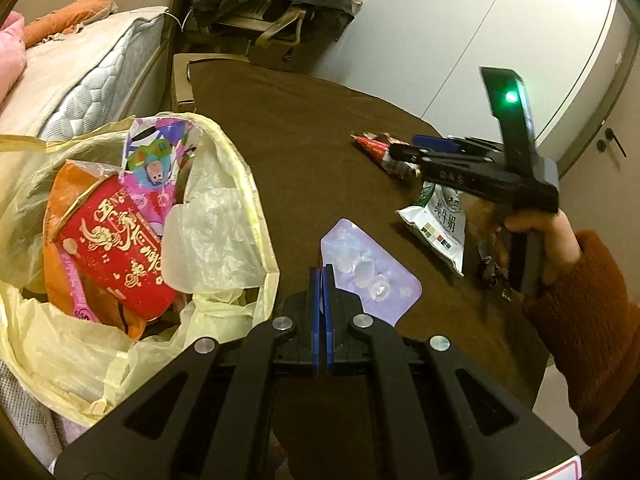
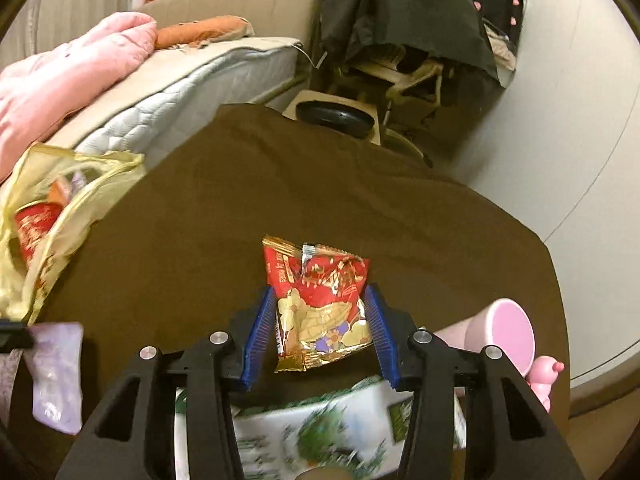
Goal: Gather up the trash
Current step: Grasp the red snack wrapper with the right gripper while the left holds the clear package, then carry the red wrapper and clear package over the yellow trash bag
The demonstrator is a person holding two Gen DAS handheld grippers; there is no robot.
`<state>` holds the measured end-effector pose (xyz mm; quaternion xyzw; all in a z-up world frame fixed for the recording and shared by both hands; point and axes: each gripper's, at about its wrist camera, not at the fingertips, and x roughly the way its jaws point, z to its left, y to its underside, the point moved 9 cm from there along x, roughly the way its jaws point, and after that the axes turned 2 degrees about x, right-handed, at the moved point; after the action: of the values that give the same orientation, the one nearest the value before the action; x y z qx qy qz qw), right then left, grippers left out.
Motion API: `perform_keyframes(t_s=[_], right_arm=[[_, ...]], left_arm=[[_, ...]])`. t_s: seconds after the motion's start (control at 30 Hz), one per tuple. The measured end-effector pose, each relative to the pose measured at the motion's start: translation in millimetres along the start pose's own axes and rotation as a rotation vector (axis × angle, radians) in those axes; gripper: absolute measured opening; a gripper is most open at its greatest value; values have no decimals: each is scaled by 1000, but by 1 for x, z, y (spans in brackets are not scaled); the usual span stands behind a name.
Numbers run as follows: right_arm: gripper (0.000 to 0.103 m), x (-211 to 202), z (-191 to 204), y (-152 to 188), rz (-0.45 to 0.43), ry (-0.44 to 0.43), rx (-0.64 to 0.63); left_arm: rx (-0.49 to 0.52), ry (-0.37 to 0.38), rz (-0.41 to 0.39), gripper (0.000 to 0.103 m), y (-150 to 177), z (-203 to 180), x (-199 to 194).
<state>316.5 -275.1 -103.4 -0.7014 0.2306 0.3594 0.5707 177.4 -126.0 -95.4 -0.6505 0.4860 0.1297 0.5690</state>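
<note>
At the far left the yellow trash bag [image 1: 224, 216] gapes open beside the brown tabletop [image 1: 288, 128], a red paper cup [image 1: 120, 248] and bright wrappers already inside it. My left fingers [image 1: 323, 276] are pressed together with nothing between them, their tips over the edge of a lilac blister pack [image 1: 372, 272] lying flat on the cloth. Further right a white-and-green milk pouch [image 1: 440, 220] lies just under my right hand [image 1: 540, 236]. My right fingers [image 2: 320, 332] are spread apart, one blue pad on either side of a red-and-gold snack wrapper [image 2: 320, 304], not yet squeezing it. A pink cup [image 2: 508, 332] lies tipped at the tabletop's right edge.
</note>
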Motion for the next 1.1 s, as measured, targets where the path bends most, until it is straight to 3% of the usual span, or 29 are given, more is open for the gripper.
perform_keyframes(t_s=[0.13,0.27,0.3,0.37,0.6,1.1], right_arm=[[46,7,-8,1,49,-39,28],[46,23,-13,13,137,-21,16],[45,21,-15,12,107,-20,29],[27,14,-22,13,78,3,63],[25,-36,-24,14,-51,-33,117],[25,-128,-3,44,-104,-73,101]], left_arm=[[0,7,9,2,-2,-1,5],[-1,9,17,2,-3,-2,11],[-3,10,18,2,-3,-3,12],[-3,12,19,2,-3,-5,12],[18,5,6,2,-9,-11,8],[68,2,-77,2,-23,-30,-28]])
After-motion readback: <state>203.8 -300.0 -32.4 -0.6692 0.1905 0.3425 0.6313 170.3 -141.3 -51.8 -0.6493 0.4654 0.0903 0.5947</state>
